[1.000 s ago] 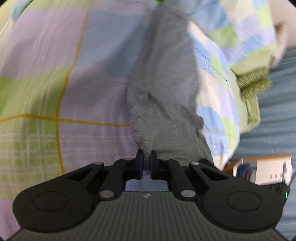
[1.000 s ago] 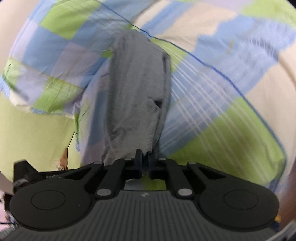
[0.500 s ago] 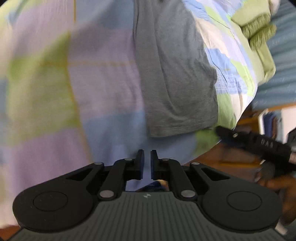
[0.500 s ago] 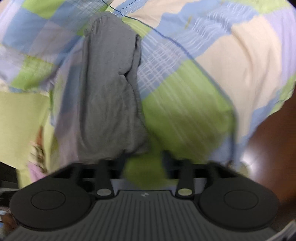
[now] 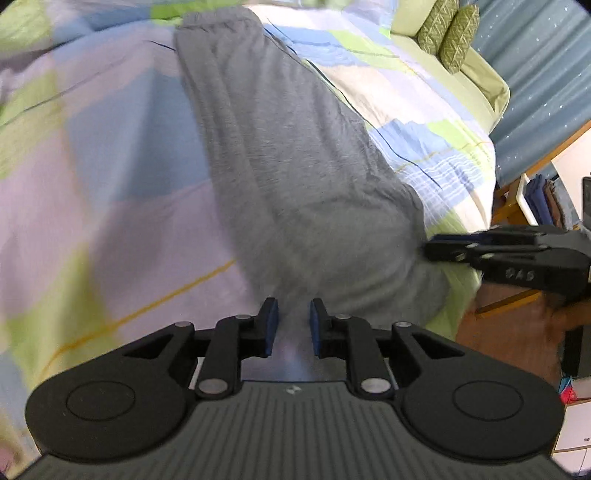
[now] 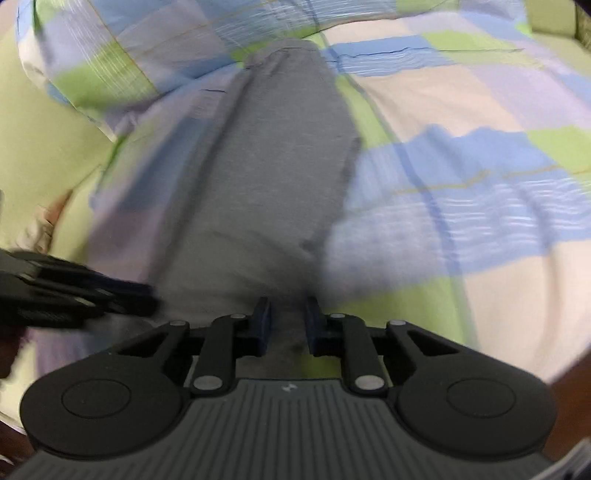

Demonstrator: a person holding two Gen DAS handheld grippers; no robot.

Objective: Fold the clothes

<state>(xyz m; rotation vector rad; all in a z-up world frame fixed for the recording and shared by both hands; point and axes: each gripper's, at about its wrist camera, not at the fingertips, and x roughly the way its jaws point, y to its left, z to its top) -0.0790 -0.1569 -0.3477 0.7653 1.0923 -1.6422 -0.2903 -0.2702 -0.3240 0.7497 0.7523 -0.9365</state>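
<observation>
The left tool [image 5: 291,326] hovers at the near hem of the grey trousers [image 5: 295,158], its jaws opening with a clear gap; cloth lies just ahead of the blue pads [image 5: 271,325] but they do not press on it. The right tool [image 6: 284,325] sits at the same near end, off to the other side, its jaws closing; grey fabric shows between the pads, though blur hides whether they pinch it yet. The trousers lie lengthwise, folded narrow, on the patchwork quilt [image 5: 110,166] of the bed, waistband at the far end.

Risks, as I judge them: the near end sits close to the bed's edge, so a slack or one-layer pinch could let the hem slide off toward the floor; one tool gripping while the other stands open would skew the next fold; a pad could also catch quilt along with trouser cloth.

The left wrist view alone shows the two green cushions [image 5: 448,35], the blue curtain [image 5: 535,74] and a wooden shelf unit beside the bed, plus the right tool from the side; the right wrist view alone shows the trousers' other long edge and the quilt's turned-back corner [image 6: 85,74].
</observation>
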